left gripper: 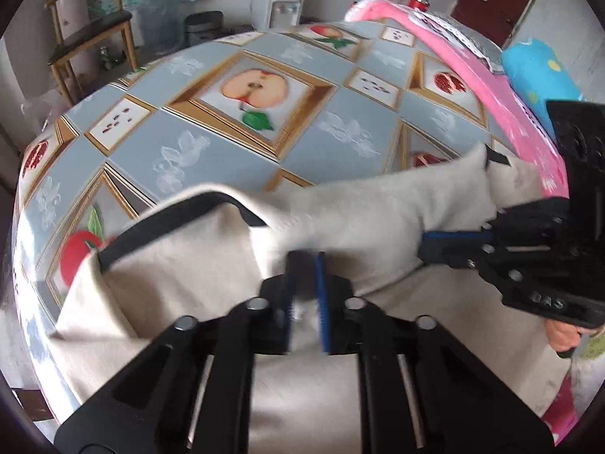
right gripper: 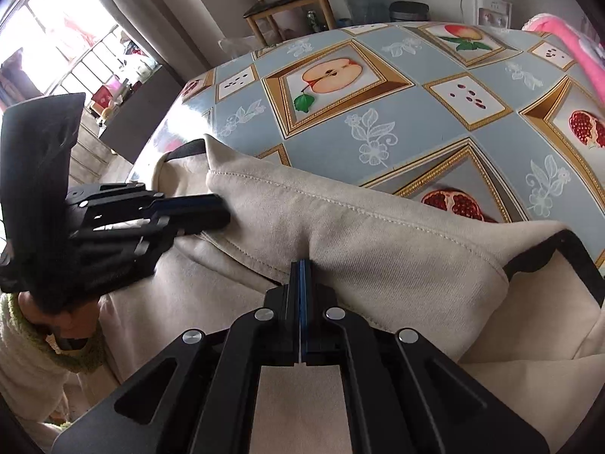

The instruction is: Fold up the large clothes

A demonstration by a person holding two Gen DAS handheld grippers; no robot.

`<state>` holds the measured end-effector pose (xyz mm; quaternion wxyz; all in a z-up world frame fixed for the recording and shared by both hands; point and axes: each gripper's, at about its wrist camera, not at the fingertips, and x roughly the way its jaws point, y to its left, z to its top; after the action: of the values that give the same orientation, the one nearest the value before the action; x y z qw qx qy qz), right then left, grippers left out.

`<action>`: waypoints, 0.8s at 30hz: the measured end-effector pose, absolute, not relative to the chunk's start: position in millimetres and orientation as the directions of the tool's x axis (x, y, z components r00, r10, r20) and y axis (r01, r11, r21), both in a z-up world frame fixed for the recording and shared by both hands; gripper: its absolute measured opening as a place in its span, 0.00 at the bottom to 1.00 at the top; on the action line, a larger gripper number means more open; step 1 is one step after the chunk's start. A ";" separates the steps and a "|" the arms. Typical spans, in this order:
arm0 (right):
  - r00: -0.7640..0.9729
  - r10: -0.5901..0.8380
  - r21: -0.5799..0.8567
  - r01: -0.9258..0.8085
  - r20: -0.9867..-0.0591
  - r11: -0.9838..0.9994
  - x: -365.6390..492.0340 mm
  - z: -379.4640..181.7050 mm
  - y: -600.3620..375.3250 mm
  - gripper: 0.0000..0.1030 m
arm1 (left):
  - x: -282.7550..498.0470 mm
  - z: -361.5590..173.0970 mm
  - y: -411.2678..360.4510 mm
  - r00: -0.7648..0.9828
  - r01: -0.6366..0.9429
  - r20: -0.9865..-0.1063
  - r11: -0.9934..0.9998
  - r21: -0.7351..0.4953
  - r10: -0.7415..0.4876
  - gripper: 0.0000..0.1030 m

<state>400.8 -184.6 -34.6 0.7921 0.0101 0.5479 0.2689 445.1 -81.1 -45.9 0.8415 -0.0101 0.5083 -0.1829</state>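
A large cream garment (left gripper: pixel 181 287) with black trim lies on the near part of the table and also fills the right wrist view (right gripper: pixel 378 242). A folded part with a stitched hem is lifted over the rest. My left gripper (left gripper: pixel 305 261) is shut on a fold of the cream cloth, its fingers a little apart with cloth between; it also shows at the left of the right wrist view (right gripper: pixel 211 208). My right gripper (right gripper: pixel 301 265) is shut tight on the cloth's edge; it also shows at the right of the left wrist view (left gripper: pixel 427 242).
The table wears a blue-grey oilcloth (left gripper: pixel 234 143) with framed fruit pictures. A pink cloth (left gripper: pixel 487 87) and a blue bundle (left gripper: pixel 537 72) lie at its far right. A wooden chair (left gripper: pixel 90 34), a bin and a water dispenser stand behind. A window (right gripper: pixel 68 53) is at the left.
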 end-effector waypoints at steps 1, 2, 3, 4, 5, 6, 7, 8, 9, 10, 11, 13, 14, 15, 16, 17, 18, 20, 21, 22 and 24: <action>0.257 0.438 0.310 -0.418 -0.861 0.854 402.1 -35.7 -184.1 0.00 | 446.7 -46.3 -77.8 0.415 0.296 -0.847 0.929 -0.220 -0.333 0.09; 0.258 0.442 0.312 -0.420 -0.859 0.852 402.1 -36.6 -184.4 0.00 | 446.0 -46.6 -76.2 0.415 0.300 -0.845 0.927 -0.224 -0.338 0.09; 0.259 0.445 0.312 -0.425 -0.857 0.849 402.6 -37.6 -184.2 0.00 | 444.1 -47.0 -77.0 0.418 0.307 -0.844 0.927 -0.216 -0.335 0.09; 0.260 0.447 0.311 -0.433 -0.856 0.846 401.8 -38.0 -184.6 0.00 | 439.6 -45.7 -77.0 0.422 0.319 -0.846 0.927 -0.198 -0.326 0.09; 0.260 0.448 0.310 -0.435 -0.856 0.845 401.4 -37.9 -184.6 0.00 | 436.9 -44.9 -75.9 0.420 0.320 -0.848 0.927 -0.194 -0.323 0.09; 0.259 0.447 0.309 -0.436 -0.856 0.845 401.2 -37.7 -184.4 0.00 | 433.0 -42.3 -72.5 0.419 0.313 -0.847 0.927 -0.205 -0.328 0.09; 0.260 0.443 0.303 -0.441 -0.858 0.845 401.3 -37.5 -183.5 0.00 | 430.6 -38.5 -71.8 0.425 0.308 -0.840 0.927 -0.215 -0.336 0.09; 0.259 0.442 0.301 -0.443 -0.858 0.844 401.2 -37.3 -183.2 0.00 | 427.4 -33.6 -70.4 0.435 0.311 -0.829 0.923 -0.228 -0.352 0.09; 0.258 0.444 0.304 -0.442 -0.858 0.844 401.4 -37.3 -183.3 0.00 | 423.2 -26.5 -70.5 0.445 0.330 -0.810 0.911 -0.248 -0.382 0.09; 0.257 0.448 0.309 -0.440 -0.856 0.843 401.6 -37.4 -183.9 0.00 | 421.1 -22.9 -73.1 0.446 0.346 -0.800 0.902 -0.260 -0.402 0.09; 0.257 0.451 0.312 -0.440 -0.855 0.842 401.5 -37.4 -184.6 0.00 | 420.6 -20.5 -77.4 0.442 0.360 -0.794 0.894 -0.268 -0.416 0.09; 0.256 0.457 0.320 -0.436 -0.852 0.841 401.3 -37.7 -185.8 0.00 | 425.1 -23.4 -92.8 0.418 0.380 -0.807 0.887 -0.261 -0.417 0.09; 0.254 0.457 0.320 -0.437 -0.853 0.840 401.1 -37.5 -186.4 0.00 | 428.4 -28.0 -100.6 0.405 0.383 -0.820 0.889 -0.251 -0.406 0.09; 0.249 0.456 0.320 -0.439 -0.854 0.840 400.3 -37.0 -187.6 0.00 | 431.6 -33.8 -106.8 0.390 0.385 -0.832 0.891 -0.243 -0.395 0.09; 0.244 0.455 0.320 -0.440 -0.856 0.839 399.5 -36.8 -188.9 0.00 | 435.3 -42.0 -111.4 0.372 0.383 -0.845 0.893 -0.239 -0.385 0.09; 0.235 0.449 0.315 -0.444 -0.862 0.839 398.1 -36.4 -192.0 0.00 | 436.3 -44.0 -110.4 0.384 0.379 -0.834 0.891 -0.249 -0.396 0.09; 0.239 0.424 0.289 -0.445 -0.874 0.847 396.5 -35.6 -196.9 0.00 | 437.8 -45.1 -107.0 0.376 0.369 -0.829 0.887 -0.277 -0.415 0.09; 0.239 0.404 0.274 -0.436 -0.883 0.857 395.3 -35.0 -211.7 0.00 | 438.5 -47.4 -100.6 0.361 0.353 -0.818 0.878 -0.324 -0.447 0.09; 0.225 0.415 0.298 -0.418 -0.882 0.858 396.3 -35.2 -221.6 0.00 | 437.5 -48.4 -97.4 0.359 0.352 -0.812 0.872 -0.339 -0.461 0.09; 0.209 0.432 0.332 -0.383 -0.877 0.862 397.6 -34.5 -234.0 0.00 | 436.3 -48.7 -96.4 0.361 0.353 -0.809 0.871 -0.341 -0.463 0.09; 0.216 0.431 0.350 -0.328 -0.876 0.877 397.9 -28.1 -252.6 0.01 | 434.3 -49.4 -95.9 0.367 0.355 -0.805 0.870 -0.343 -0.467 0.09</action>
<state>397.9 -252.6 -28.1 0.7784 0.0445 0.5768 0.2437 434.3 -95.9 -49.4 0.8247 -0.0557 0.5046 -0.2491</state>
